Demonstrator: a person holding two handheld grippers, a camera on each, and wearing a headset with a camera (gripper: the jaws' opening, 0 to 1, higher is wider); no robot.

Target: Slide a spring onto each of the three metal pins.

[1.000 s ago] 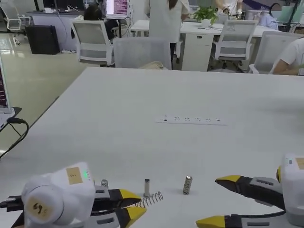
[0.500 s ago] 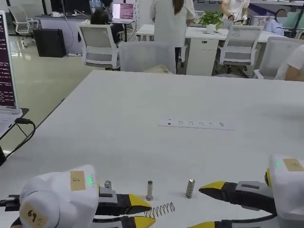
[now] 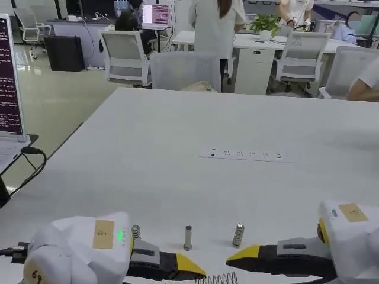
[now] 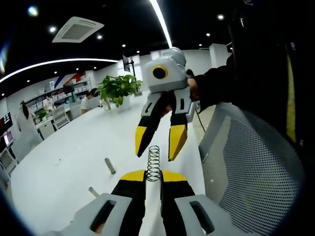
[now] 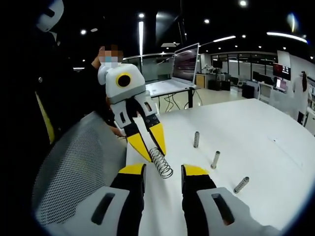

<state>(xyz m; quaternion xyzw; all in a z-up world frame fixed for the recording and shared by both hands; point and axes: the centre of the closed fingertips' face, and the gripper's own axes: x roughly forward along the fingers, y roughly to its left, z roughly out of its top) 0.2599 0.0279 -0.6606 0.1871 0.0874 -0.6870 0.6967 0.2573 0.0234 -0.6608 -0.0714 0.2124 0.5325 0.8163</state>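
The left claw (image 4: 153, 176) is clenched on one end of the spring (image 4: 153, 160). The spring's long axis runs straight out from the tips toward the right claw (image 5: 163, 170). That claw is released, jaws apart, with the spring's free end in the gap between them. The head view adds three upright pins on the surface beyond both claws: the middle pin (image 3: 188, 237) is bare, while the left pin (image 3: 135, 232) and right pin (image 3: 238, 235) wear coils.

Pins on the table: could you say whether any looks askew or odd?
Nothing stands out. The left pin, middle pin and right pin stand upright in a row; the middle one is bare, a spring in the left gripper.
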